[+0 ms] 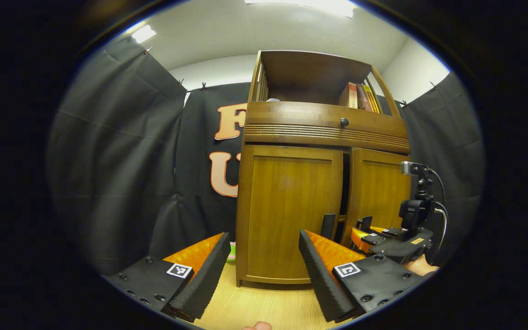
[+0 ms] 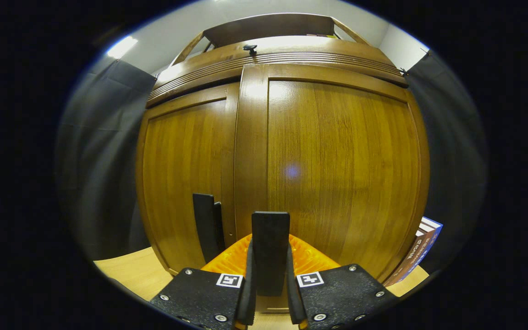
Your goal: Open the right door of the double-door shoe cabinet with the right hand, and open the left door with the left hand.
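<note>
Left tool (image 1: pixel 259 270): low centre of the left gripper view, fingers spread wide, holding nothing, short of the cabinet.
Left brown wooden panelled door (image 1: pixel 289 211): mid-frame, closed; its dark upright handle (image 1: pixel 328 226) sits by the centre gap.
Right tool (image 2: pixel 268 279): bottom centre of the right gripper view, clamped narrow on the right door's dark flat handle (image 2: pixel 270 250).
Right wooden door (image 2: pixel 337 169): centre-right, slightly ajar; judged stiff, hinged, moderately heavy; best pulled by its handle.

Beyond the right gripper (image 2: pixel 268 279), its fingers cover the lower part of the right door's handle (image 2: pixel 270 238), and a box (image 2: pixel 417 250) at the cabinet's (image 2: pixel 190 160) right is mostly hidden.
</note>
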The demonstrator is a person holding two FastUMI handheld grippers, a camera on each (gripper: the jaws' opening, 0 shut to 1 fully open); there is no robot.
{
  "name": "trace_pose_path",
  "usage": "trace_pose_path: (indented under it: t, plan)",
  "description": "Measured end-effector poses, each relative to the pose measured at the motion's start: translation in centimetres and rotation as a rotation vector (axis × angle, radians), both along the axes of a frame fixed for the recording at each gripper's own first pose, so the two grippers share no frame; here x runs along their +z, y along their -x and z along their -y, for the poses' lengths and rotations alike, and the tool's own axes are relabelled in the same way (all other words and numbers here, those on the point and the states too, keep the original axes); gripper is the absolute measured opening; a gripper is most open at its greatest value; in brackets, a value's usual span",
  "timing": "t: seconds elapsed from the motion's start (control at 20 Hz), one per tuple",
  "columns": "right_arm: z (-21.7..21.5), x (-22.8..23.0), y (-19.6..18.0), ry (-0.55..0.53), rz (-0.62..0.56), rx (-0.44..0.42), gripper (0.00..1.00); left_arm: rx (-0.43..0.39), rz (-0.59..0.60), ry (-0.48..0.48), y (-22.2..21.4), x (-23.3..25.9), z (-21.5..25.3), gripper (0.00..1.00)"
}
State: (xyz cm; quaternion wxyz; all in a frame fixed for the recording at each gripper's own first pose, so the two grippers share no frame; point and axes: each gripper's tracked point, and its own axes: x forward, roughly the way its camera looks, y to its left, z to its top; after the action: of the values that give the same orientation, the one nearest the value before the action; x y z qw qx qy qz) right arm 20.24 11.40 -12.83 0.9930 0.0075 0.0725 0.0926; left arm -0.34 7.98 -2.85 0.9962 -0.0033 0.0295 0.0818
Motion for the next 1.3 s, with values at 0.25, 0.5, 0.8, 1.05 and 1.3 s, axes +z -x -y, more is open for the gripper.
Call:
trace_pose_path:
  t: [0.25,0.5,0.8,1.05,1.3]
  plan:
    - [1.5,0.4,4.5,-0.015,-0.010,0.011,0.28,0.000,-0.021,-0.001,0.3,-0.7,0.8,0.95]
    - [3.1,0.4,7.0,-0.010,-0.027,0.018,0.28,-0.007,-0.015,0.012,0.3,-0.6,2.1,0.95]
    - [6.6,0.6,11.2,-0.006,-0.052,-0.006,0.28,-0.029,-0.014,0.003,-0.1,-0.7,4.2,0.95]
    - [10.6,0.7,13.9,-0.019,-0.067,-0.049,0.25,-0.074,-0.009,0.016,-0.5,-0.9,6.6,0.95]
    - [14.1,0.0,15.9,0.025,-0.054,-0.117,0.19,-0.105,0.000,0.043,-1.0,-0.9,8.7,0.95]
